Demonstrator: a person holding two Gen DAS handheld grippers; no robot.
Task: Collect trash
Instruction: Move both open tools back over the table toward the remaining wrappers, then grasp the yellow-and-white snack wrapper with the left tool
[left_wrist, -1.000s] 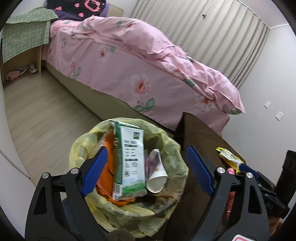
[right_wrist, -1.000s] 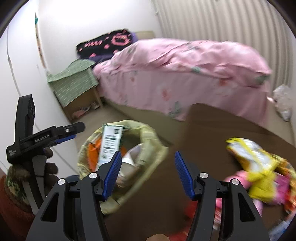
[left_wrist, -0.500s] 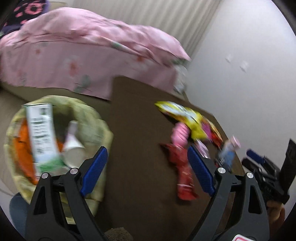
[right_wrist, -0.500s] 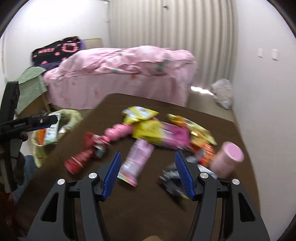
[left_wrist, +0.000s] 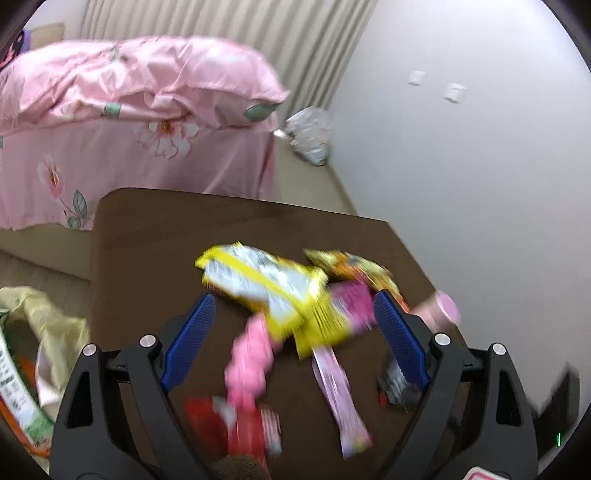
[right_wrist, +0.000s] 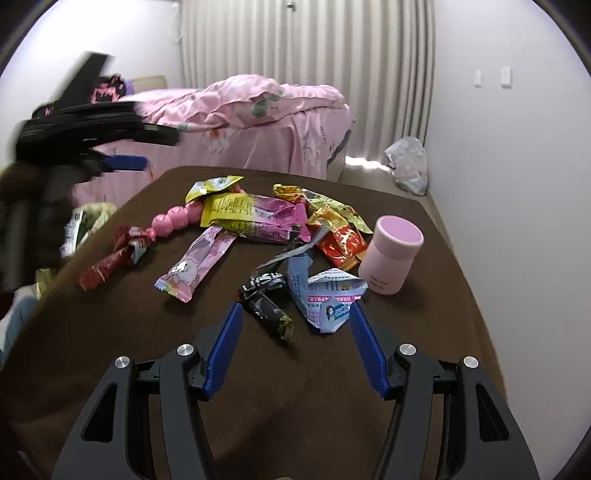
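Right gripper (right_wrist: 295, 347): jaws spread wide, nothing between them, poised low over the near edge of the brown table (right_wrist: 147, 350). Nearest trash sits just ahead of its tips: a black wrapper (right_wrist: 267, 301) and a crumpled light-blue packet (right_wrist: 325, 295), touching each other. Judgement: wide spread suits a flat, crinkly target that needs a pinch from above.

Next row: pink sachet (right_wrist: 195, 264) lying flat, red wrapper (right_wrist: 110, 260) near the left table edge, pink cup (right_wrist: 391, 254) standing upright to the right, apart from the wrappers.

Further back: string of pink beads (right_wrist: 177, 219), yellow-pink snack bag (right_wrist: 255, 216), gold and orange wrappers (right_wrist: 332, 218), overlapping in 1 loose pile.

Left gripper (left_wrist: 291, 332): also wide and empty, aimed over the same pile; view motion-blurred. The bin with the yellow liner (left_wrist: 44, 325) sits off the table's left side, below its edge, some rubbish already inside; judged the drop point, so the left side is the short carry.

Beyond: pink floral bed (right_wrist: 258, 122), curtain, white bag (right_wrist: 406, 164) on the floor by the wall
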